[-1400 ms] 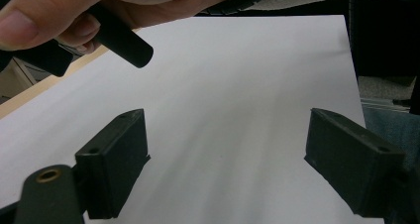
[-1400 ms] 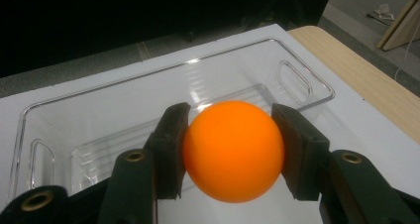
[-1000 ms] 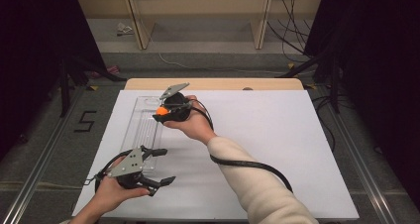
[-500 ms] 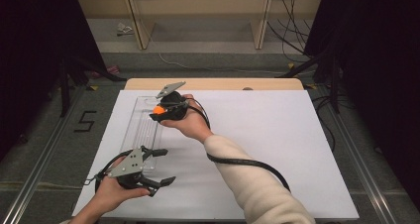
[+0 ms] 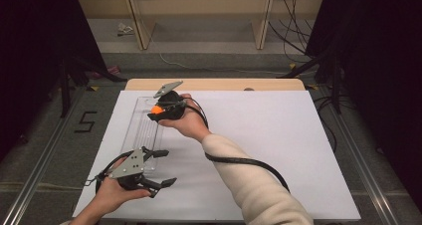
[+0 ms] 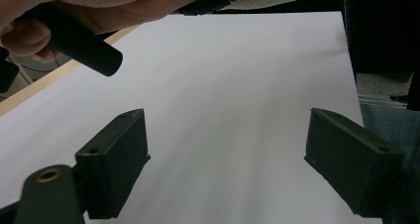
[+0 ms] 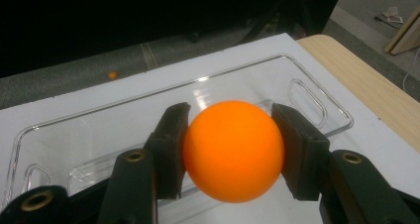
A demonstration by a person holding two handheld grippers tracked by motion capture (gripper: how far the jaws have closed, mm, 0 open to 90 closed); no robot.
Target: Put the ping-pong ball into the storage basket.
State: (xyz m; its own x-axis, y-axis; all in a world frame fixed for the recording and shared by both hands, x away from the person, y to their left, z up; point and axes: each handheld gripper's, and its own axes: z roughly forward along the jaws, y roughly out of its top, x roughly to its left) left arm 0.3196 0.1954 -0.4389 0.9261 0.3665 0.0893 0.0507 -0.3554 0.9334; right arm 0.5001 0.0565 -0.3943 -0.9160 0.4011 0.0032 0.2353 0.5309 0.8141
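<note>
A clear plastic tray (image 5: 142, 134) lies lengthwise on the left part of the white table (image 5: 278, 135). Over its far end, my right gripper (image 5: 158, 110) is shut on an orange ball (image 5: 156, 109). In the right gripper view the ball (image 7: 233, 149) is pressed between both black pads, with the tray (image 7: 317, 107) just below and beyond it. My left gripper (image 5: 165, 168) rests near the tray's near end at the table's front left. It stands open (image 6: 228, 169) with only the white surface between its jaws.
A wooden strip (image 5: 214, 83) borders the table's far edge. A small orange object (image 7: 113, 75) lies on the grey floor beyond the table. The right hand and its gripper handle (image 6: 79, 45) show at the upper left of the left gripper view. A black cable (image 5: 249, 163) trails along the sleeve.
The right gripper with the ball has drifted slightly left over the tray's far end. The left gripper has stayed put.
</note>
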